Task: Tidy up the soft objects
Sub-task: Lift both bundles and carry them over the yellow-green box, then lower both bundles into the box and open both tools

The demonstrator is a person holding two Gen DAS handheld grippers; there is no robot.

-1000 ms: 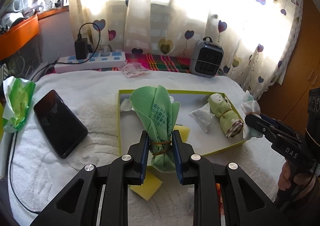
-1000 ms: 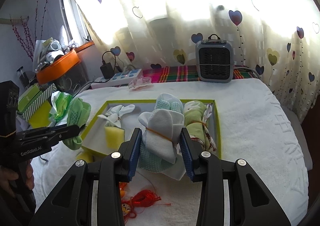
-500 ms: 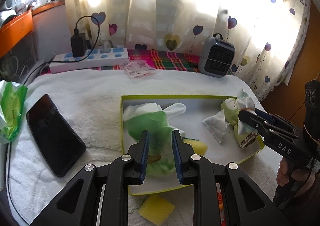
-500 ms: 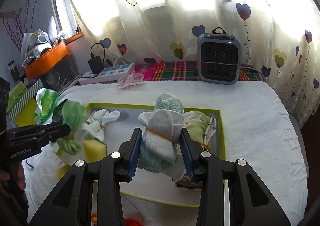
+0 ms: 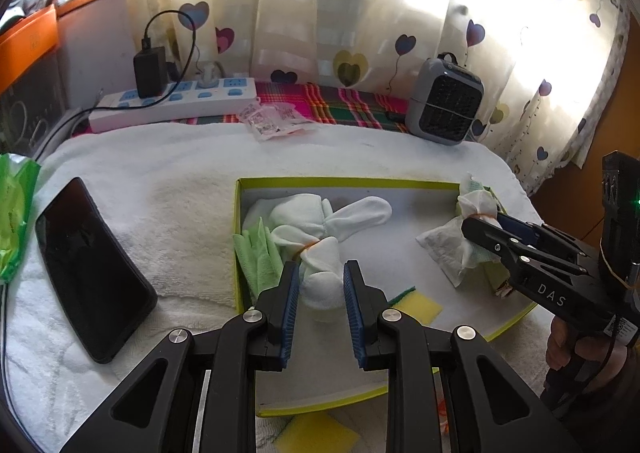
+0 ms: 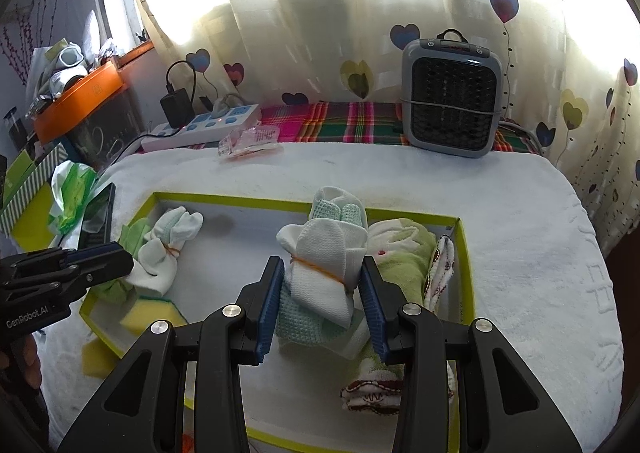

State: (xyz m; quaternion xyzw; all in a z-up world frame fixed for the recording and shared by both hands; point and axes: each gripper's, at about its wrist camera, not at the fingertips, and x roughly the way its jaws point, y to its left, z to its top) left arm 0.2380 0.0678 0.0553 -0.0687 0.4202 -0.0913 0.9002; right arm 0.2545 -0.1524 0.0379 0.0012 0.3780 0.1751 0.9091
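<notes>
Left wrist view: the left claw grips a green bundle at the tray's 9 o'clock edge. The right claw clamps a white bundle mid-tray; each should settle fully before release.

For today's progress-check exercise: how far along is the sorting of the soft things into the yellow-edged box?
Done: the sock bundle and green towel roll lie in the box. In hand: the right gripper is shut on a banded white cloth bundle above it; the left gripper's grip is unclear. To do: setting that down, and a yellow sponge outside.
</notes>
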